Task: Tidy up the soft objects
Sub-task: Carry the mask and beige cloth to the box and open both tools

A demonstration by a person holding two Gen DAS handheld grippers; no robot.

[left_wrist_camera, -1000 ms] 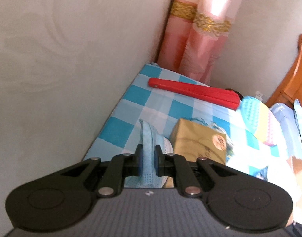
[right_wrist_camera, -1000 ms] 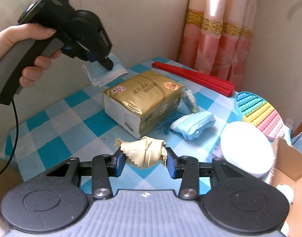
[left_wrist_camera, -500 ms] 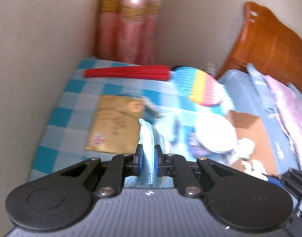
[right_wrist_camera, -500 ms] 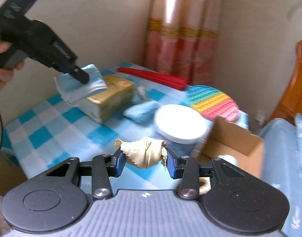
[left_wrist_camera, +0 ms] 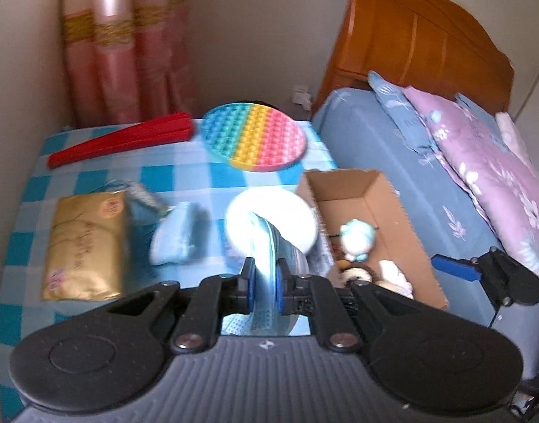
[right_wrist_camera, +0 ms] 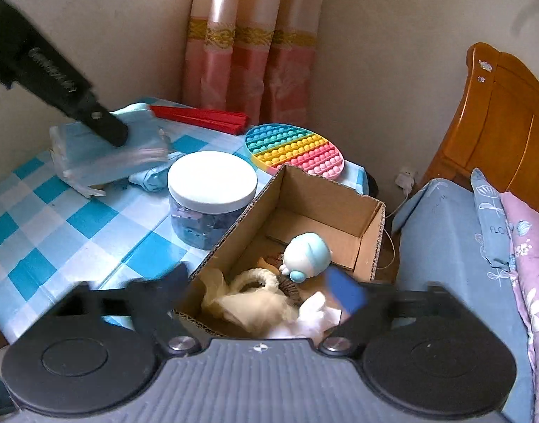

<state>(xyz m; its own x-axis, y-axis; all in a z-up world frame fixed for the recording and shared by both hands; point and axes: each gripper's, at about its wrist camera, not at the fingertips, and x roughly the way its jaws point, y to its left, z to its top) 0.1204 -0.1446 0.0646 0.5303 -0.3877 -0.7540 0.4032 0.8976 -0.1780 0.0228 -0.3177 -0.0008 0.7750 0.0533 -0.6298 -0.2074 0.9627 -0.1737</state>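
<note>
Blue face mask (left_wrist_camera: pixel 263 246) sits pinched between the closed jaws of the left gripper (left_wrist_camera: pixel 262 290), held above the checked tabletop (left_wrist_camera: pixel 185 169) near its box-side edge. Right gripper (right_wrist_camera: pixel 266 292) stands with jaws wide apart over the near end of the cardboard box (right_wrist_camera: pixel 315 197); nothing is between them. Cream cloth (right_wrist_camera: pixel 248 303) lies crumpled inside the box at that near end, beside a white soft item (right_wrist_camera: pixel 315 317) and a pale blue toy (right_wrist_camera: pixel 306 255). White-lidded jar (right_wrist_camera: pixel 212 176) touches the box's tabletop-side wall. Gold tissue pack (left_wrist_camera: pixel 84 243) rests toward the tabletop's opposite edge, a folded blue cloth (left_wrist_camera: pixel 176 234) between it and the jar. Rainbow bubble mat (left_wrist_camera: pixel 253 135) and red fan (left_wrist_camera: pixel 125 139) lie along the far edge
</note>
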